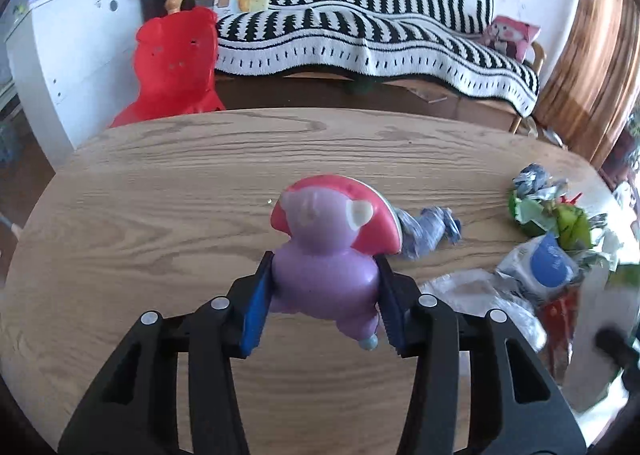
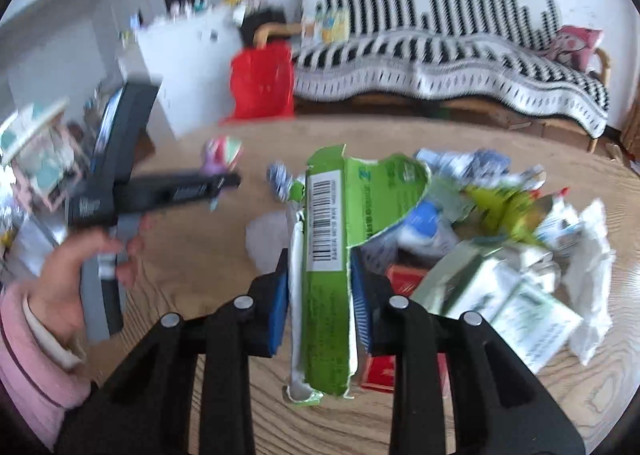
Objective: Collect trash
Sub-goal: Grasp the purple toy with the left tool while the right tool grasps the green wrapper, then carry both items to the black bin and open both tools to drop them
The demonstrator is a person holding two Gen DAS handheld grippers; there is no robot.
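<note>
My left gripper (image 1: pixel 324 275) is shut on a purple and pink plastic toy figure (image 1: pixel 332 239) and holds it just above the wooden table (image 1: pixel 160 215). A crumpled blue wrapper (image 1: pixel 428 229) lies right behind the toy. My right gripper (image 2: pixel 320 279) is shut on a flattened green carton (image 2: pixel 332 255) with a barcode, held over the table. A pile of trash (image 2: pixel 500 239) with wrappers, paper and a red box lies at the right. The left gripper and toy (image 2: pixel 220 155) show blurred at the left of the right wrist view.
A red bag (image 1: pixel 176 63) stands on the floor beyond the table's far edge, next to a white cabinet (image 1: pixel 72 55). A sofa with a black and white striped blanket (image 1: pixel 380 35) runs along the back wall. The right wrist view is motion blurred.
</note>
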